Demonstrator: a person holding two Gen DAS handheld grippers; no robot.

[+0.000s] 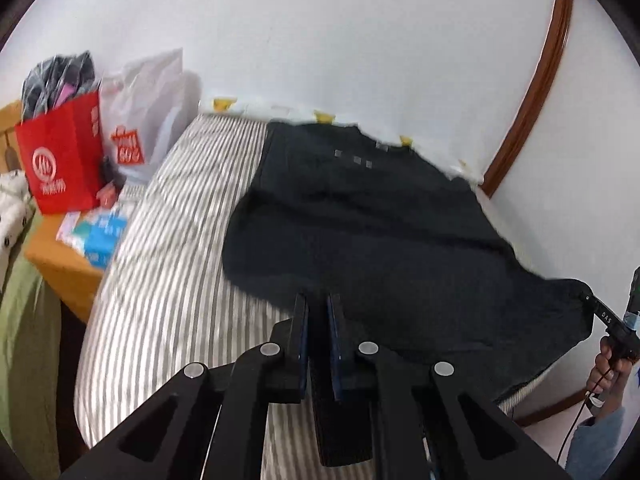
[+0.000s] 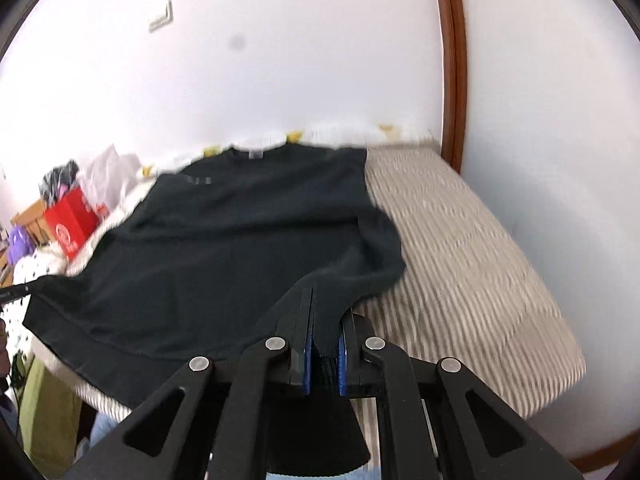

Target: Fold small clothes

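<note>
Garment: a black sweatshirt (image 1: pixel 360 216) lies spread on the bed, its collar toward the wall and its hem toward the cameras; the near edge is raised off the cover at both corners.
Left gripper (image 1: pixel 318 304): its jaws are pressed together and pinch the hem at one near corner; a strip of black cloth hangs down between the blue pads.
Right gripper (image 2: pixel 325 320): its jaws are also closed and pinch the hem at the other near corner, with ribbed black cloth bunched between the blue pads.
Right gripper from the left camera: it shows at the right edge, pinching the far corner of the hem, with a hand (image 1: pixel 610 364) on its handle.
Bed (image 2: pixel 460 240): it has a grey and white striped cover and stands against a white wall (image 2: pixel 280 60); the sweatshirt covers the middle part of it.
Beside the bed: a wooden side table (image 1: pixel 60 256) carries a red paper bag (image 1: pixel 64 160) and a white plastic bag (image 1: pixel 148 100).
Sharpness: both views are blurred.
</note>
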